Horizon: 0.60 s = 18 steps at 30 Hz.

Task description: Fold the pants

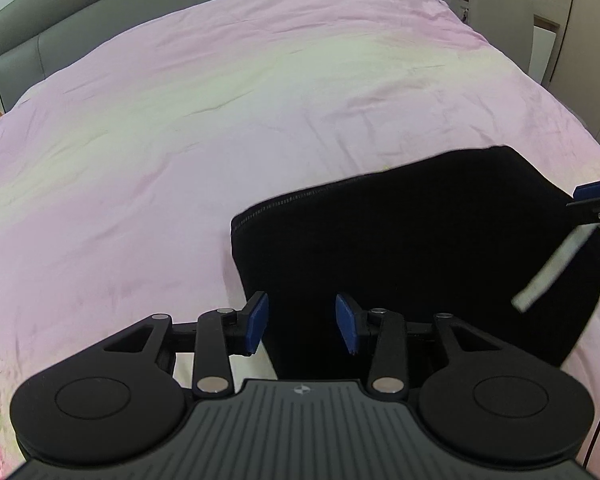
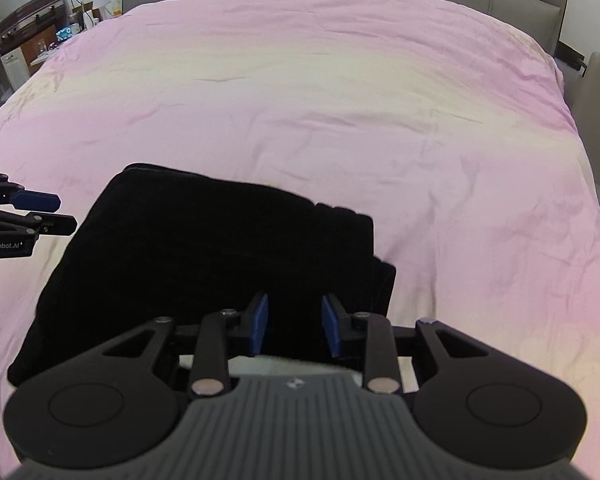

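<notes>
On the bed: black pants (image 2: 220, 248) lie folded on the pink sheet (image 2: 340, 100).
Left tongs (image 1: 302, 328): parted, gripping nothing.
Right tongs (image 2: 294, 326): parted, empty.
My step: I press the edges flat, square.

- Left gripper (image 1: 302, 326): black linkage arms, silver pivot pins, blue pads (image 1: 258, 322), a ribbed grey body with a small round emblem.
- Right gripper (image 2: 294, 326): the same build.
- White "GenRobot.AI" lettering on the left gripper's side, seen from the right wrist.
</notes>
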{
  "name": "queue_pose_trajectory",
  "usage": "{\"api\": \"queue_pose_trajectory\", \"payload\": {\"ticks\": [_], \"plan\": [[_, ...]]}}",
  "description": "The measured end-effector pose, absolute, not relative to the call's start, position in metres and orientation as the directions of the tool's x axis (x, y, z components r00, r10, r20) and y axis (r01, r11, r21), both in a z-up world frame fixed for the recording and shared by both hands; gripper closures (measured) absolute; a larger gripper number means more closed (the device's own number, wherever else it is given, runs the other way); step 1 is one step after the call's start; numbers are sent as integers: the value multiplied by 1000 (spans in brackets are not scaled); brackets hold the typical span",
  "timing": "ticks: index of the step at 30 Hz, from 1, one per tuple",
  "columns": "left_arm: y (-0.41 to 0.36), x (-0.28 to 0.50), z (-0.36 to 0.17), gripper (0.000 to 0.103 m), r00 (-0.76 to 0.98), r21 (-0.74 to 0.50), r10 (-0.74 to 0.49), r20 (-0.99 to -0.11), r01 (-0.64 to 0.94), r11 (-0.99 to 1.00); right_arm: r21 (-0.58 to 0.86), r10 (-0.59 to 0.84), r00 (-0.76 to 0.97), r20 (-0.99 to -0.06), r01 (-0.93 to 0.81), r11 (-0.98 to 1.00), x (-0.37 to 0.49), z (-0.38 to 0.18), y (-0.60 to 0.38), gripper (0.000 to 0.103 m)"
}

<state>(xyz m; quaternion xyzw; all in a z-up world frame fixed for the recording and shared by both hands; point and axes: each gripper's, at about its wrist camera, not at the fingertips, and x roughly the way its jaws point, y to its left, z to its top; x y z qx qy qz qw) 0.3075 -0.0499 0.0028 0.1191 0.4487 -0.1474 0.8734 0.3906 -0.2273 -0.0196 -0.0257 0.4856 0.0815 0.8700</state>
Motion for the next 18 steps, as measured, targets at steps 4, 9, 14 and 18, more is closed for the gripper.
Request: {"api": "queue_pose_trajectory", "payload": {"ticks": [4, 9, 14, 18], "plan": [[-45, 249, 14, 40, 543, 57, -187, -819, 401, 914, 38, 128, 537, -834, -177, 984, 344, -16, -224, 77], [-51, 193, 1, 24, 520, 41, -209, -828, 429, 902, 69, 139, 545, -827, -147, 987, 322, -46, -228, 75], [-70, 179, -43, 24, 518, 74, -142, -844, 375, 924, 200, 183, 512, -839, -24, 980, 321, -87, -250, 74], [-84, 193, -72, 33, 566, 143, -58, -822, 305, 941, 181, 184, 513, -839, -56, 982, 316, -87, -246, 74]]}}
